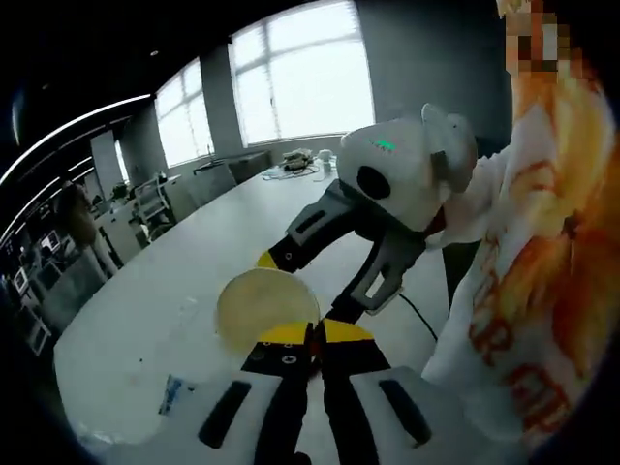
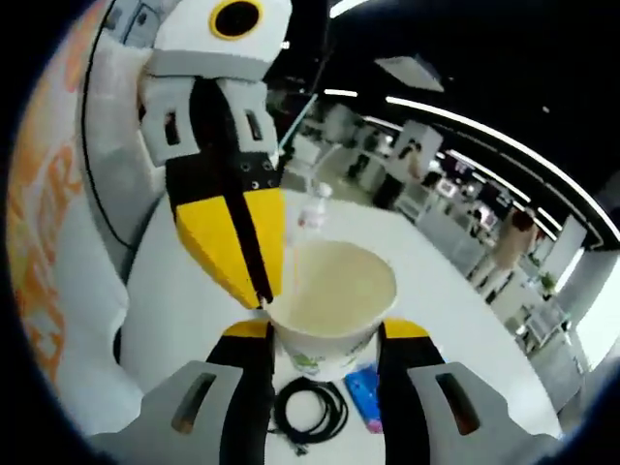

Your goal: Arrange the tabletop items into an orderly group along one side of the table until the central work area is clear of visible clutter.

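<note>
The paper bowl (image 2: 334, 300) fills the gap between my right jaws; my left gripper (image 2: 260, 295) blocks its near rim.

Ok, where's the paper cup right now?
In the right gripper view the paper cup sits between the right gripper fingers, above the black cable and blue packet, with the left gripper closed at its rim.

In the right gripper view a paper cup (image 2: 332, 295) sits between the right gripper's (image 2: 329, 334) jaws, above the counter (image 2: 184, 300). The left gripper (image 2: 263, 291) comes in from the upper left, its jaws closed at the cup's near rim, seemingly pinching it. Below the cup, on the counter, a coiled cable (image 2: 308, 410) lies just left of a small flat packet (image 2: 363, 395). A bottle (image 2: 315, 206) stands farther back, behind the cup.
</note>
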`<state>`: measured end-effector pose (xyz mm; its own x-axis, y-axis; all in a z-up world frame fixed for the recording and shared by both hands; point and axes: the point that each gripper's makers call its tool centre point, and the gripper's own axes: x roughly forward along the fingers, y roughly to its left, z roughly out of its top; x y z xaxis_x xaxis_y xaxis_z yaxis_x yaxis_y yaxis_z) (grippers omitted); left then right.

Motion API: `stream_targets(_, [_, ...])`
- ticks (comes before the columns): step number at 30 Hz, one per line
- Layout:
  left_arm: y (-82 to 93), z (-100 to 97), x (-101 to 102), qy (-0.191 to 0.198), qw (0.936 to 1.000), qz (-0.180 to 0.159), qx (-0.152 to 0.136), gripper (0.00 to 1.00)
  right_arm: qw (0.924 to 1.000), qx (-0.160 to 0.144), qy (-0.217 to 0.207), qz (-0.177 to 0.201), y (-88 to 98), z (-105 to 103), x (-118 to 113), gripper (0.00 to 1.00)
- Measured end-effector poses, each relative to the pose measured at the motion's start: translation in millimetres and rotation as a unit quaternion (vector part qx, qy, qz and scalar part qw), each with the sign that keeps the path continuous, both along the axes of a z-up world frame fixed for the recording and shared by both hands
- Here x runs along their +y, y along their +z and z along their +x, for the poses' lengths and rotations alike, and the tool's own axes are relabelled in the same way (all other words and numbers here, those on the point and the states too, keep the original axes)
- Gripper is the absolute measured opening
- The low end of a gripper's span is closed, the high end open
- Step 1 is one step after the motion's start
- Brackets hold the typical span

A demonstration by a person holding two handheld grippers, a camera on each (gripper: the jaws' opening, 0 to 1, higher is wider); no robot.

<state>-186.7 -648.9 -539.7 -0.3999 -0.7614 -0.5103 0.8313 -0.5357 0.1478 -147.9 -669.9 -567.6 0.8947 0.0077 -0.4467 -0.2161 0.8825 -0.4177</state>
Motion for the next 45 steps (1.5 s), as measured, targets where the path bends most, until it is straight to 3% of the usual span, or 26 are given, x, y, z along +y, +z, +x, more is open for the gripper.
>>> stream_targets(1, [-1.5, 2.9, 0.3, 0.001, 0.9998, 0.0, -0.018, 0.02, 1.0, -0.004, 0.002, 0.003, 1.8, 1.1, 1.4, 0.39])
stream_targets(3, [-2.0, 2.6, 0.5, 0.003, 0.9998, 0.002, -0.02, 0.06, 0.9999, -0.005, 0.0, 0.01, 3.6, 3.9, 3.1, 0.39])
stream_targets(5, [-1.3, 2.9, 1.5, 0.0, 0.9997, 0.002, -0.026, 0.01, 1.0, 0.001, 0.008, 0.0, 1.8, 4.9, 7.1, 0.39])
stream_targets(11, [-10.0, 4.4, 4.8, -0.001, 0.999, 0.019, -0.039, 0.0, 0.9997, 0.022, 0.007, -0.008, -7.0, 3.8, 7.0, 0.4])
stream_targets(17, [-12.1, 12.8, 5.6, 0.014, 0.9984, 0.025, -0.048, 0.0, 0.9989, 0.031, -0.005, 0.034, -14.7, -1.9, 7.5, 0.38])
stream_targets(22, [-11.4, 24.7, 7.0, 0.027, 0.9978, 0.027, -0.053, 0.0, 0.9979, 0.038, -0.016, 0.049, -20.1, -6.4, 4.4, 0.36])
stream_targets(29, [-34.3, 64.8, 16.3, 0.048, 0.9901, 0.069, -0.112, 0.0, 0.9963, 0.045, -0.03, 0.067, -29.1, -18.3, 2.7, 0.37])
stream_targets(34, [-55.8, 119.6, 20.4, 0.077, 0.9802, 0.106, -0.149, 0.0, 0.9917, 0.046, -0.049, 0.109, -36.5, -29.1, 2.6, 0.37])
stream_targets(38, [-64.2, 155.8, 23.7, 0.105, 0.9729, 0.139, -0.151, 0.0, 0.9901, 0.043, -0.063, 0.118, -36.6, -33.5, -3.2, 0.37])
stream_targets(41, [-69.8, 183.0, 22.2, 0.116, 0.9671, 0.147, -0.172, 0.0, 0.9885, 0.038, -0.072, 0.127, -34.8, -34.8, -8.6, 0.37])
stream_targets(45, [-77.3, 206.7, 19.2, 0.125, 0.9642, 0.164, -0.167, 0.0, 0.9858, 0.043, -0.083, 0.14, -39.1, -35.7, -12.5, 0.37])
